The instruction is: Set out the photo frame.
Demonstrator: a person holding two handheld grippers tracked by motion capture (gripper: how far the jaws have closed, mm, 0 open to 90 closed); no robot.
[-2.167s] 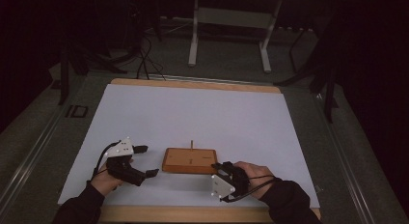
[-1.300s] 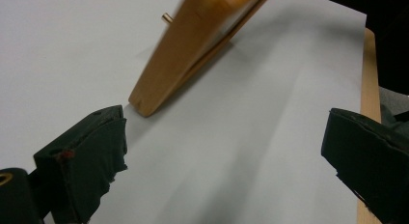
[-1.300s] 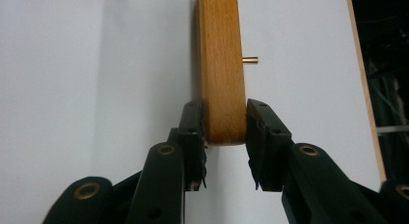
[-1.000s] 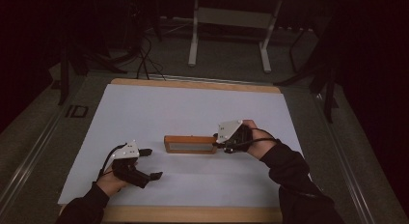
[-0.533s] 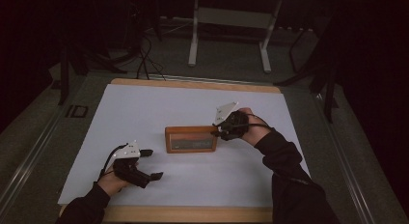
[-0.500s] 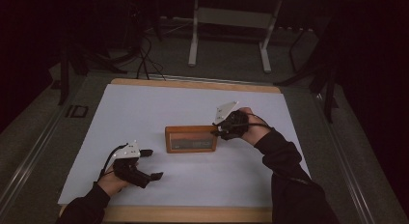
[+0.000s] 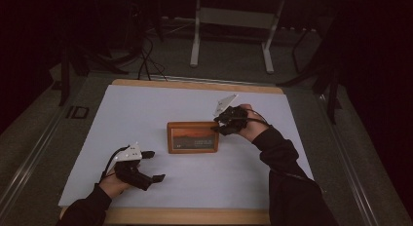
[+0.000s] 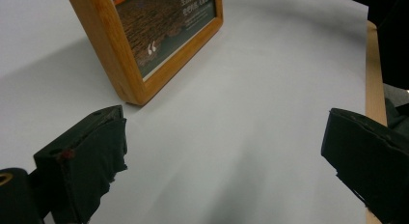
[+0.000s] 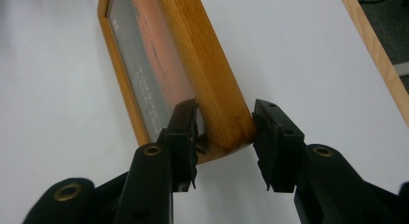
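My right gripper (image 9: 224,137) straddles the near top corner of the upright wooden picture frame (image 7: 193,137), jaws just easing apart with a sliver of gap, its long edge running straight ahead; my left gripper (image 7: 141,165) idles wide open, farther off.

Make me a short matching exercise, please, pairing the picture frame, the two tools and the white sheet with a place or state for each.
Things:
1. picture frame
2. left tool
3. right tool
4. white sheet

Places or states:
A. jaws wide apart, nothing between them, near the table's front edge
B. stands on its long edge at mid-table
C. covers the tabletop
D. jaws astride the frame's right end

Pairs: 1-B, 2-A, 3-D, 4-C.

Note: the right tool's jaws have just been opening, with the frame's end between them.
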